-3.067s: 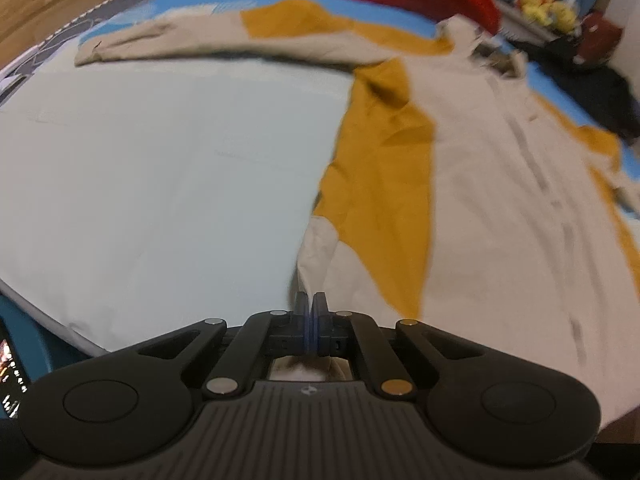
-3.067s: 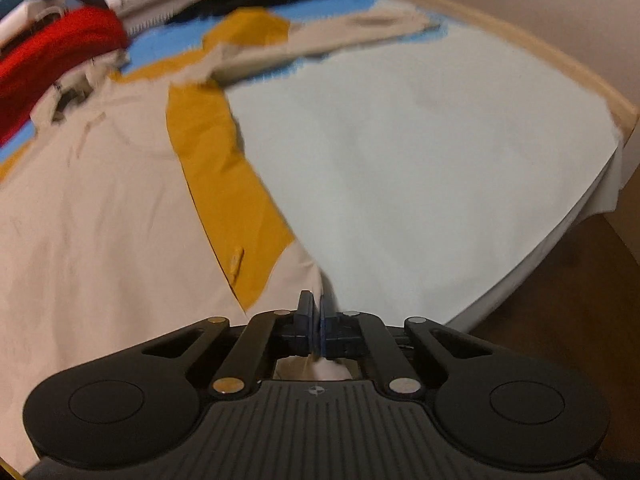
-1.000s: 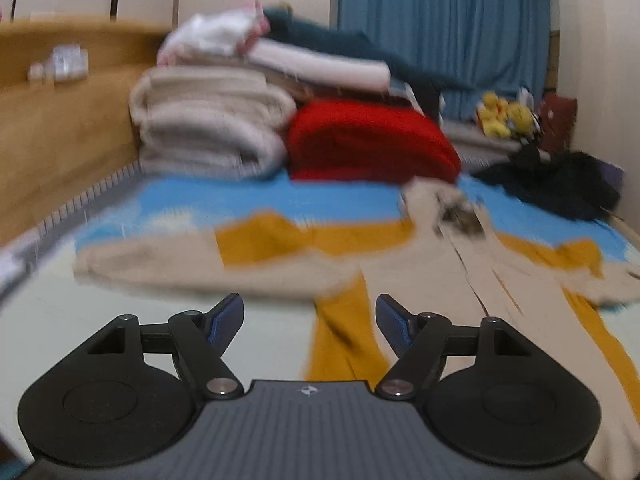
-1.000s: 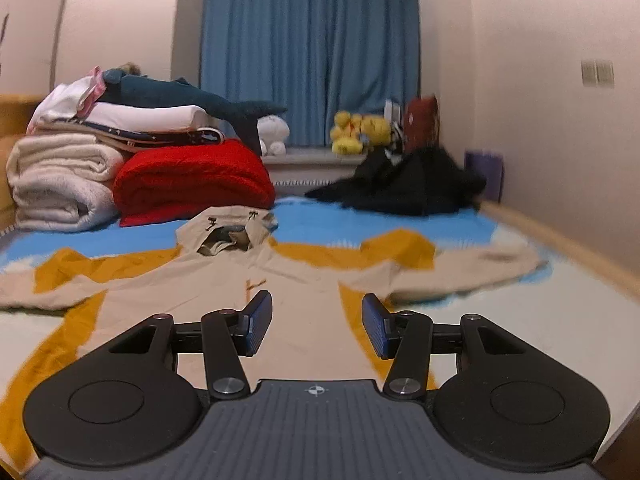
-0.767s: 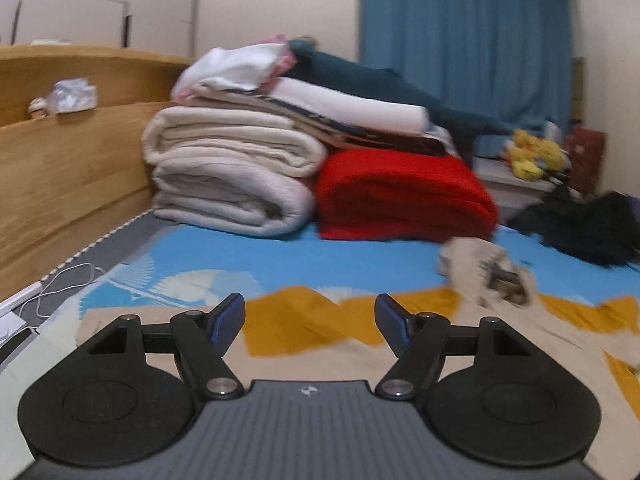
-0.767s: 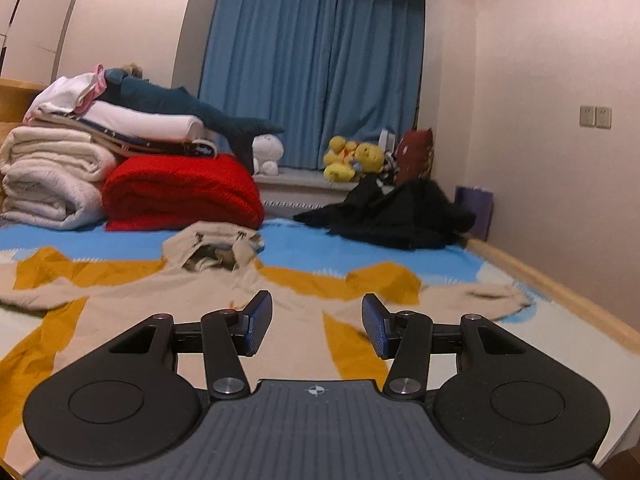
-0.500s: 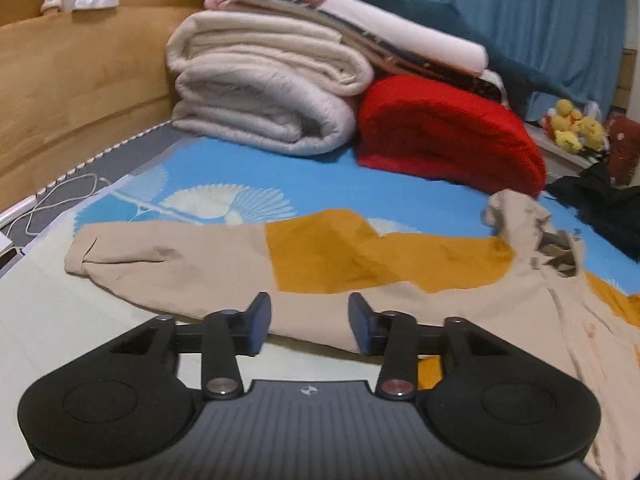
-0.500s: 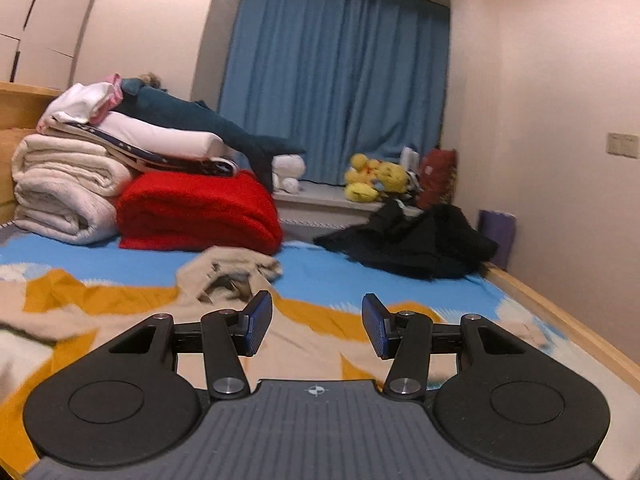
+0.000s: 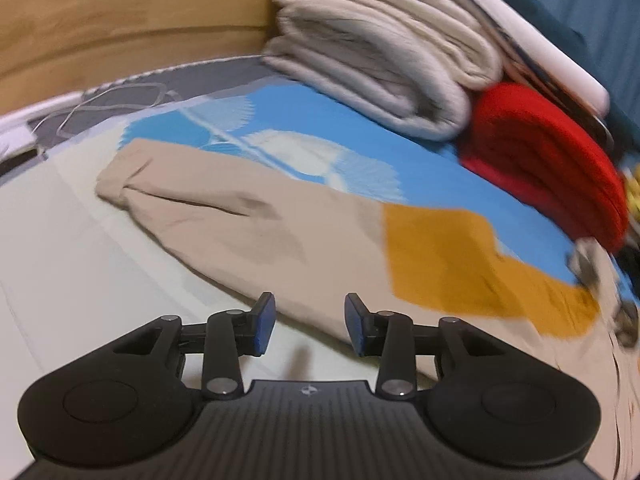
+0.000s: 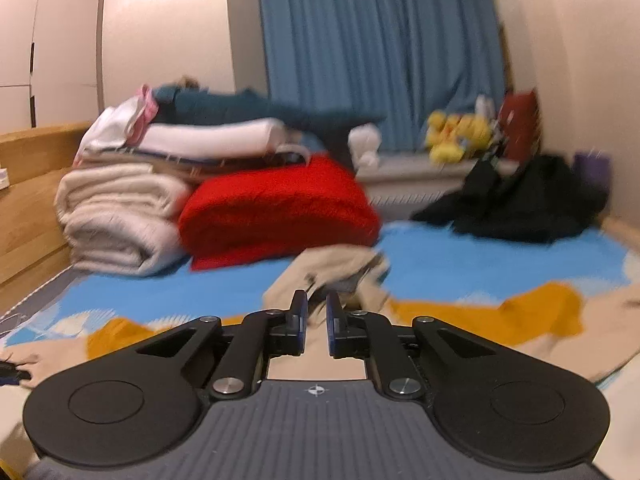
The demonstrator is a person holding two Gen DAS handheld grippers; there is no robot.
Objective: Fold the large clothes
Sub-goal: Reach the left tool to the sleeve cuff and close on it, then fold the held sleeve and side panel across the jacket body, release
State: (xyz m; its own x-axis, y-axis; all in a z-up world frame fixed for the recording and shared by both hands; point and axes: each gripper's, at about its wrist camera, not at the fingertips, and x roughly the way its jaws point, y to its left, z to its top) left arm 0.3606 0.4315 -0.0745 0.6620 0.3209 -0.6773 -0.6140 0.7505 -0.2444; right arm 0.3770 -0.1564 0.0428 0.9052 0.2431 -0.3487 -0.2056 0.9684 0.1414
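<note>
Hoodie lying spread on bed. Left gripper hovering open at sleeve edge; right gripper nearly closed, empty, facing hood. Likely next: pinching sleeve, folding inward.

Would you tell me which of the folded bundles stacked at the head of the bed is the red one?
It is the red blanket, lying directly on the blue sheet to the right of the beige quilt; the other folded layers are white or dark teal.
</note>
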